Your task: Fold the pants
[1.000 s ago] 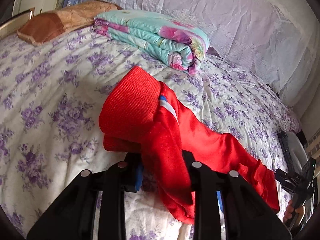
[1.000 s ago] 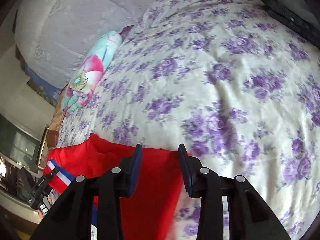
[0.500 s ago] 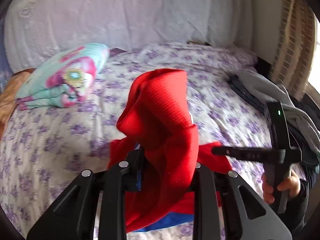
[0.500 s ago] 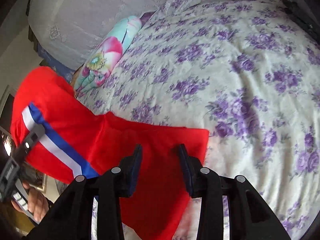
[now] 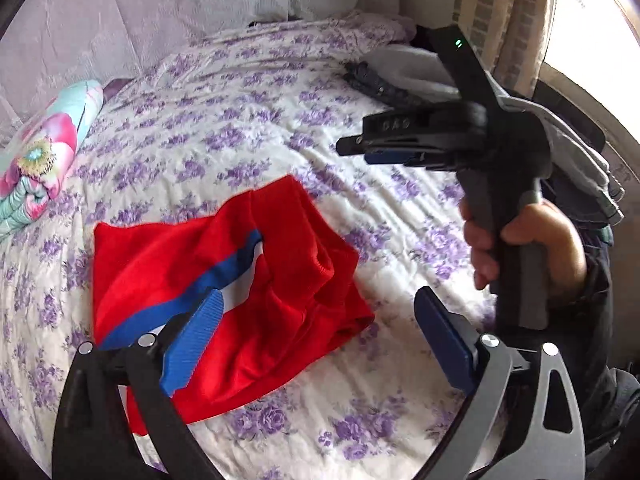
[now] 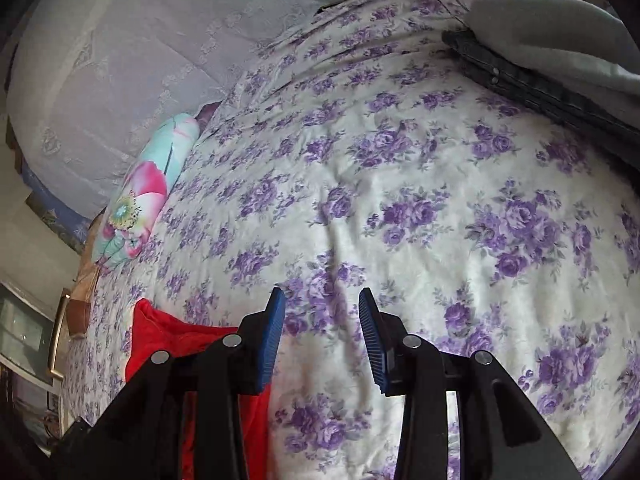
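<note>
Red pants (image 5: 224, 292) with a blue and white side stripe lie folded in a heap on the flowered bedspread (image 5: 280, 120). My left gripper (image 5: 320, 332) is open and empty just above their near edge. My right gripper (image 6: 322, 336) is open and empty over bare bedspread, with the pants (image 6: 168, 340) at its lower left. In the left wrist view the right gripper (image 5: 380, 148) is held in a hand above the bed, right of the pants.
A folded flowered quilt (image 5: 36, 160) lies at the far left by the padded headboard (image 5: 160, 12). Dark and grey clothes (image 6: 540, 64) are piled along the bed's far right edge. A curtain (image 5: 508, 12) hangs beyond them.
My left gripper opened and let the pants fall onto the bed in a folded heap. My right gripper moved off the pants to the right, over bare bedspread.
</note>
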